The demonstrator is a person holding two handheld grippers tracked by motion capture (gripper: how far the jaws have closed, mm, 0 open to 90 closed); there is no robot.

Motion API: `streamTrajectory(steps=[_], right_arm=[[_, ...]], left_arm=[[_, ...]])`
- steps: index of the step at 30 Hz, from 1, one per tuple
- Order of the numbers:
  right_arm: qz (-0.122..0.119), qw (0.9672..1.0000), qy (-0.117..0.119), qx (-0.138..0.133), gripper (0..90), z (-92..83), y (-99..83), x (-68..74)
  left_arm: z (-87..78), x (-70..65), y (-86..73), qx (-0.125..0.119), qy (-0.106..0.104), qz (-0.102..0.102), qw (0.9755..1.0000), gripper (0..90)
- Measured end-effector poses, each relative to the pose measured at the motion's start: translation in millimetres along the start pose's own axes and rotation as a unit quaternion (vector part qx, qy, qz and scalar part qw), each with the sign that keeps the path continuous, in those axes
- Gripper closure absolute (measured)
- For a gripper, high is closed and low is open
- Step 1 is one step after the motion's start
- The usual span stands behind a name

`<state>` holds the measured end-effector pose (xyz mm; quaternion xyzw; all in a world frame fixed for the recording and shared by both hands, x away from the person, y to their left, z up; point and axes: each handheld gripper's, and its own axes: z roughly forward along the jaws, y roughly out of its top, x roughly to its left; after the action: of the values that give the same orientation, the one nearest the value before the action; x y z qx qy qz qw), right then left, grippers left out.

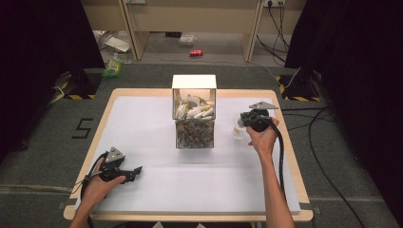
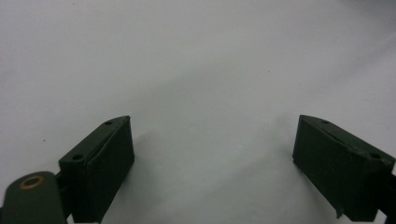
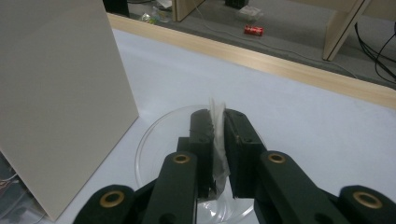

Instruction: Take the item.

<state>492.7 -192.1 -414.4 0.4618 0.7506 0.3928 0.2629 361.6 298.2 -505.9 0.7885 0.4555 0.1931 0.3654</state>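
Note:
A box (image 1: 194, 114) with a white back wall and a clear front stands mid-table, holding white sachets over a bed of small brownish pieces. To its right, my right gripper (image 1: 243, 120) is shut on a thin whitish packet (image 3: 217, 108), held upright between the jaws just above a clear round dish (image 3: 150, 140). In the high view the dish (image 1: 237, 133) shows faintly below the gripper. My left gripper (image 1: 137, 170) lies low at the front left of the white mat (image 1: 152, 190), jaws wide apart (image 2: 212, 154) with nothing between them.
The box's beige side wall (image 3: 56, 93) stands close on the left of the right gripper. The wooden table edge (image 3: 289, 63) runs behind the dish. Beyond the table lie a red can (image 1: 196, 53), cables and shelving on the floor.

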Motion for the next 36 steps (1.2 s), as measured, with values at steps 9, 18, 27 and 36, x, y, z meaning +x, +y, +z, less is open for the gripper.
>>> streamTrajectory(steps=[9,18,27,36], right_arm=[[0.003,1.0,0.0,-0.005,79.1,-3.5,1.4,-0.2],[0.008,0.9997,-0.007,-0.02,64.9,-17.3,4.2,-2.8],[0.022,0.9996,-0.004,-0.015,38.2,-32.3,4.6,-1.8],[0.026,0.9996,-0.008,-0.006,26.9,-41.3,-0.8,1.4]], left_arm=[[0.0,0.1,0.0,0.0,0.0,0.0,1.0,11.6],[0.0,0.0,0.0,0.0,0.0,0.0,1.0,11.6],[0.0,-0.1,0.0,0.0,0.0,0.0,1.0,11.6],[0.0,0.0,0.0,0.0,0.0,0.0,1.0,11.6]])
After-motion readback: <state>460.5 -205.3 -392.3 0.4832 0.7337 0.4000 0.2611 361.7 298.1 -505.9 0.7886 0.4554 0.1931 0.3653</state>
